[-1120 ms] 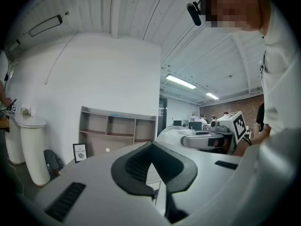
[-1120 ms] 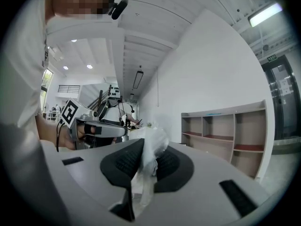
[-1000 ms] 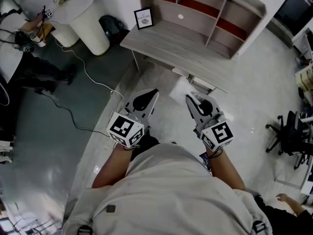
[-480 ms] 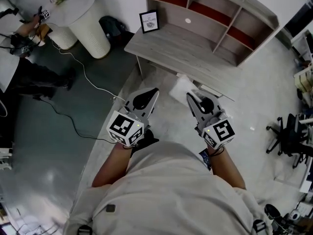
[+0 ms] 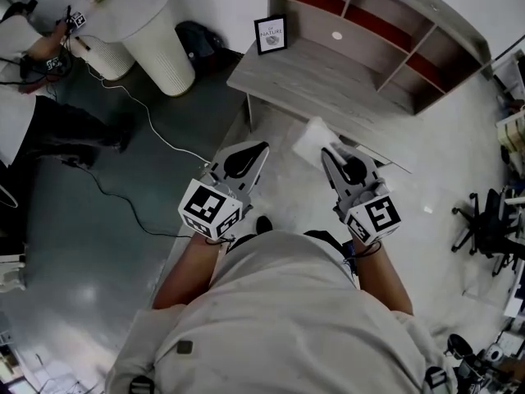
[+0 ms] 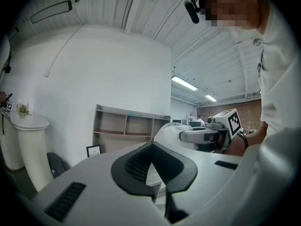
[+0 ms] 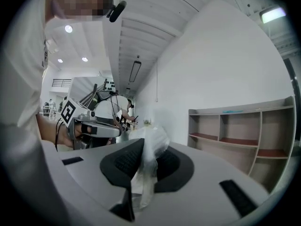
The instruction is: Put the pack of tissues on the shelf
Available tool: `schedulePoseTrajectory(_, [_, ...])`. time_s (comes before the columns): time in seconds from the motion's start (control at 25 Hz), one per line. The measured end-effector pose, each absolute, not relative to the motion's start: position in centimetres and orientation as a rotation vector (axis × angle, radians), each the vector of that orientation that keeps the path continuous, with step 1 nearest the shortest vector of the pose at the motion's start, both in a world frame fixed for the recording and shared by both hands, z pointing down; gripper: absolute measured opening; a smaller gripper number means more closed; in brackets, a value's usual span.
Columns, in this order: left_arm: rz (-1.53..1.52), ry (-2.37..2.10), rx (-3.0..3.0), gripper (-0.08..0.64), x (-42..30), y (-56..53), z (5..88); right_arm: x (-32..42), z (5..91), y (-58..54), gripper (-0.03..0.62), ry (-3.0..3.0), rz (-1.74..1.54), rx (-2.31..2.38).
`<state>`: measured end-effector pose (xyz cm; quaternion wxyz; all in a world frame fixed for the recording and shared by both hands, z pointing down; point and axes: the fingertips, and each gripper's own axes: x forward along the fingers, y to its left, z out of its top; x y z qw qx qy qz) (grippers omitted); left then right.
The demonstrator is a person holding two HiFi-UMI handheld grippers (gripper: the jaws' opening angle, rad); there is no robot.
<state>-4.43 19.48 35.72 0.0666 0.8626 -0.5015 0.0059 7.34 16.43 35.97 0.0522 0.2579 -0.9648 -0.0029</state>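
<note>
i count two grippers, one pack of tissues, one shelf, one desk and one small framed picture. my right gripper [image 5: 330, 152] is clenched on the pack of tissues [image 5: 315, 137], which hangs in the air just off the desk's [image 5: 305, 79] near edge, not resting on anything. the right gripper view shows what the head view cannot: the clear wrapper pinched between the black pads, with the bulk of the pack bulging out beyond the tips. my left gripper [image 5: 260, 148] is squeezed shut with nothing in it; in its own view the pad tips meet at a point. the shelf [image 5: 385, 35] sits on the far side of the desk, and the framed picture [image 5: 271, 35] leans at the desk's far left corner. only the head view shows the floor, a cable and a round white stand [image 5: 156, 31]. the shelf's top right end is cut off there, and i cannot read what lies in its compartments.
</note>
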Motion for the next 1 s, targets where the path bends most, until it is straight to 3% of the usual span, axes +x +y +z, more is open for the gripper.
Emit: schedulePoseTrajectory(1.0, [0.044,-1.621,2.489,0.014,-12.7,14.0,38.1,0.0,37.6,8.3,0.071,-2.947,0.002,0.696])
